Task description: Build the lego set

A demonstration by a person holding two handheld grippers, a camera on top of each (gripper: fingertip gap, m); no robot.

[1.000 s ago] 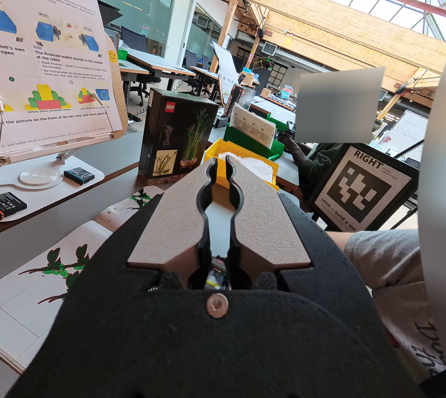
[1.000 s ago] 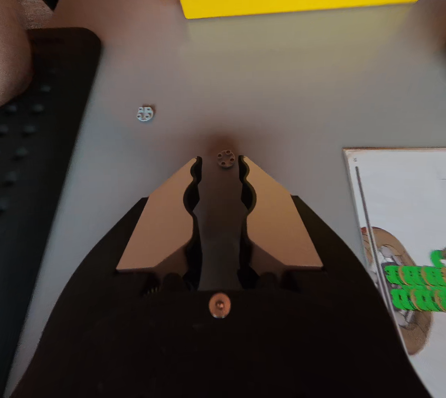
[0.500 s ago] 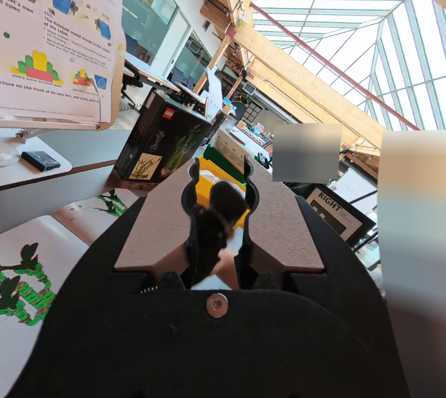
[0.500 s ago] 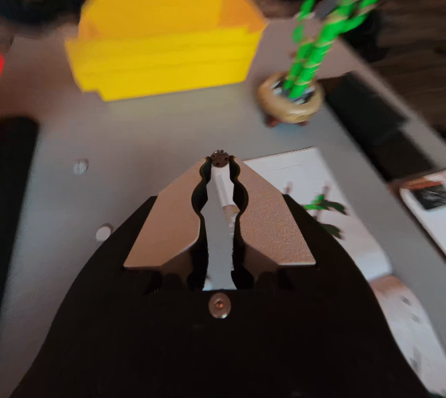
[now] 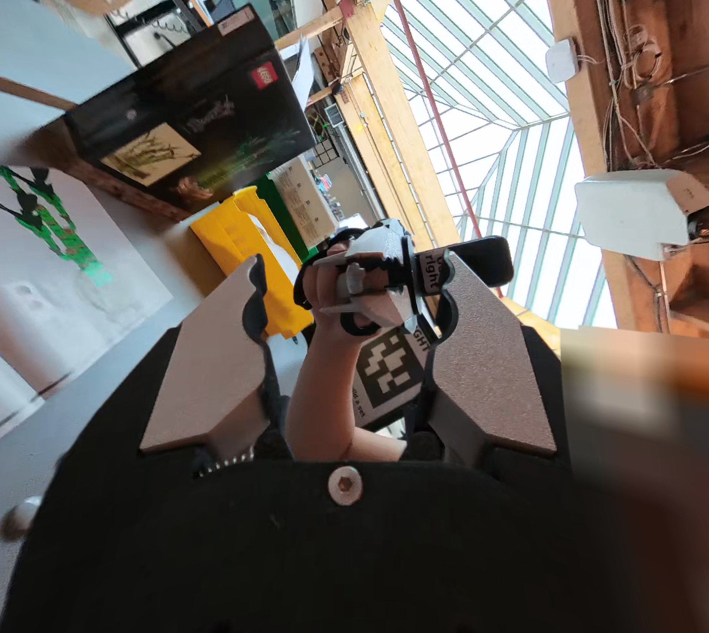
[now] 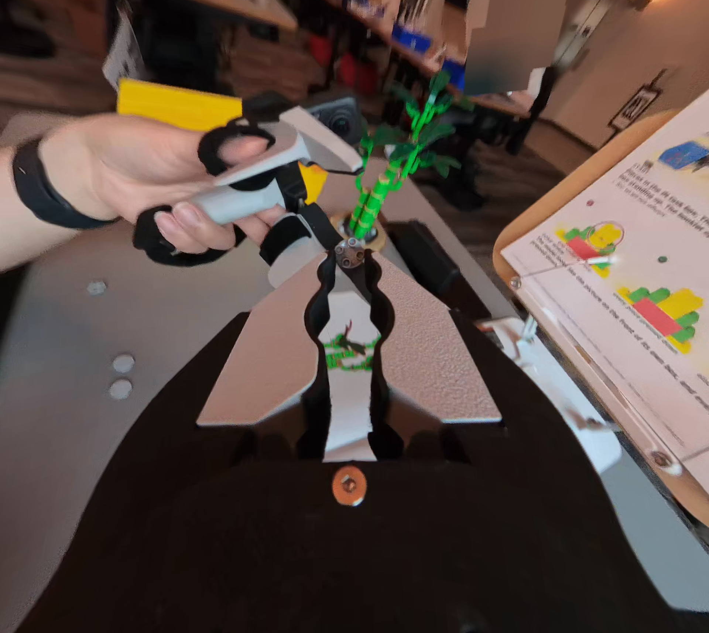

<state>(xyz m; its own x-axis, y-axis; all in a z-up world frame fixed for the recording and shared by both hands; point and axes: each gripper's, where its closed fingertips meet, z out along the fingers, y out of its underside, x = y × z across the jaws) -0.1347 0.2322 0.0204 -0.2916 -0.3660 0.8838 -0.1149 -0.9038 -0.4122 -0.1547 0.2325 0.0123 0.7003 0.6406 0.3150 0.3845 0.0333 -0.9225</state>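
Right gripper (image 6: 350,257): clenched at the very tips on a small round grey lego piece (image 6: 349,254), a flat disc with several tiny holes, pinched between black scalloped inner edges; finger faces matte, speckled beige, set into a broad black body with a copper-coloured screw at the hinge. Just past the pinched disc, the lego bamboo model (image 6: 387,173): glossy bright-green segmented stalks with tan rings and darker leaves, rising upright from a round tan pot on the smooth grey table (image 6: 57,326). Left gripper (image 5: 352,279): released, jaws spread wide, nothing between them; same grainy beige faces and wavy black edges, a coiled steel spring showing near the left finger's base. Seen through that gap, a hand (image 5: 326,292) wrapped around the other tool's white plastic handle with black fabric loops. Likewise in the right wrist view, a hand (image 6: 126,177) with a black wristband gripping a white handle, close beside the right fingertips. Two pale flat round pieces (image 6: 122,376) lying side by side on the table, another small one (image 6: 96,287) farther back. Yellow plastic bin (image 5: 249,250) with ribbed walls standing behind, next to the dark cardboard set box (image 5: 184,115). Open instruction booklet (image 5: 69,261) flat on the table; a printed sheet (image 6: 633,288) clipped to a rounded wooden board on the right.
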